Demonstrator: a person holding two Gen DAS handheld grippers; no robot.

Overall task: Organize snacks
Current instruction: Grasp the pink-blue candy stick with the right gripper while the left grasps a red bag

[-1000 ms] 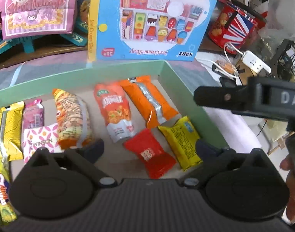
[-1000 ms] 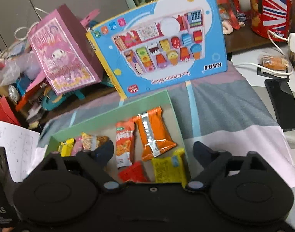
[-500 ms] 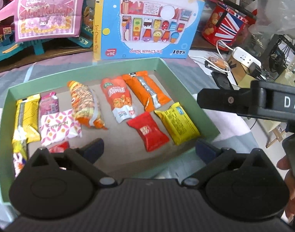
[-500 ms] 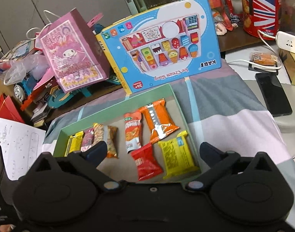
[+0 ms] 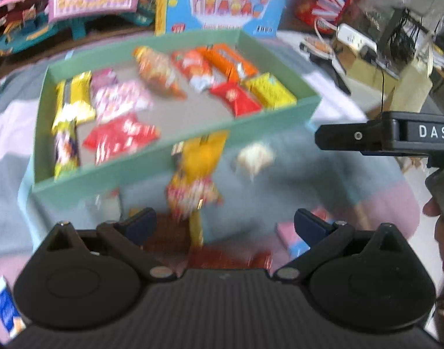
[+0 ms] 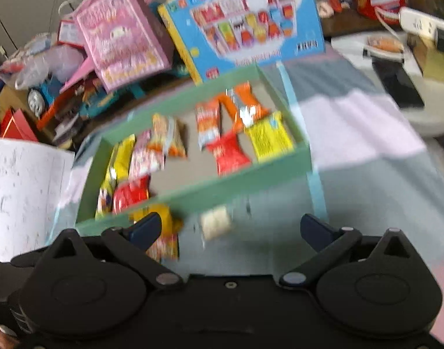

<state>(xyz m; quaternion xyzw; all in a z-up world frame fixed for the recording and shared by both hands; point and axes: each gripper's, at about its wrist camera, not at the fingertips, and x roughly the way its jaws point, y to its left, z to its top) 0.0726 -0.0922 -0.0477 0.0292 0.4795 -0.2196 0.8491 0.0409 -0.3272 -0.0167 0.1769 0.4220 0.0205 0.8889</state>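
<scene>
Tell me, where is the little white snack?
The little white snack lies on the cloth outside the green box, just in front of its near wall, right of the yellow-and-orange packet; the right wrist view shows it there too.

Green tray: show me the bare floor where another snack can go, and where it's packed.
In the green tray, the grey floor is bare in the front middle, between the red pack at front left and the small red packet at right, below the orange bag. The left side is packed with the yellow and pink packs; the back right corner is also packed.
</scene>
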